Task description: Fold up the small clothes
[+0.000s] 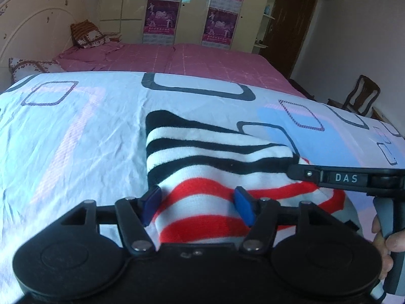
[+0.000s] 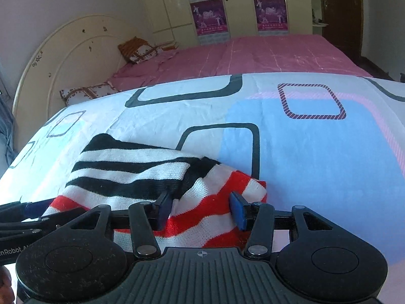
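Observation:
A small knit garment [image 1: 215, 162] with black, white and red stripes lies folded on a patterned sheet [image 1: 76, 126]. It also shows in the right wrist view [image 2: 141, 172]. My left gripper [image 1: 198, 206] is open, its blue pads on either side of the red-striped near edge. My right gripper [image 2: 202, 211] is open over the red-striped right corner. The right gripper's body [image 1: 349, 178] shows at the garment's right edge in the left wrist view. The left gripper's body [image 2: 30, 215] shows at the lower left in the right wrist view.
The white, blue and pink sheet [image 2: 316, 152] covers the work surface. Behind it is a bed with a pink cover [image 1: 189, 60], pillows [image 1: 88, 35] and a cream headboard [image 2: 76, 58]. A wooden chair [image 1: 359, 96] stands at the right. Wardrobes with posters [image 1: 220, 22] line the back wall.

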Demonstrator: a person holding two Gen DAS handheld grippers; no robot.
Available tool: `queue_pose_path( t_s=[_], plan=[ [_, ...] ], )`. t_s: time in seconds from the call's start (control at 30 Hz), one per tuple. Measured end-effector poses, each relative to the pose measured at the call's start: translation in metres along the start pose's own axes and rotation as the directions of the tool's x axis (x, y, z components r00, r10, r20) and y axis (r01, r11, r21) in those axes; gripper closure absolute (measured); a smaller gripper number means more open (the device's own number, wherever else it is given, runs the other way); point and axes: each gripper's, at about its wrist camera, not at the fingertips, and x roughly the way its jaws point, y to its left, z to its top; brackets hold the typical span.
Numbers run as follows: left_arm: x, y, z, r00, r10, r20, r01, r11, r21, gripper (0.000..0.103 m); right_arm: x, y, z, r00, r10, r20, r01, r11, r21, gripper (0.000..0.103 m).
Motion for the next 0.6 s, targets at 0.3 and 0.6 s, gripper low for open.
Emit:
queue_pose_path(
  t_s=[0.3, 0.6],
  plan=[
    [-0.061, -0.01, -0.024, 0.998, -0.042, 0.056, 0.039, 0.998, 0.041, 0.042, -0.076, 0.015, -0.028, 0.996, 0.041, 0.082, -0.035, 0.997, -0.076, 0.055],
    [-0.062, -0.008, -0.057, 0.999, -0.041, 0.018, 0.04, 0.998, 0.046, 0.034, -0.064, -0.007, -0.067, 0.999, -0.033, 0.001, 0.033, 0.999, 0.038, 0.055]
  ],
)
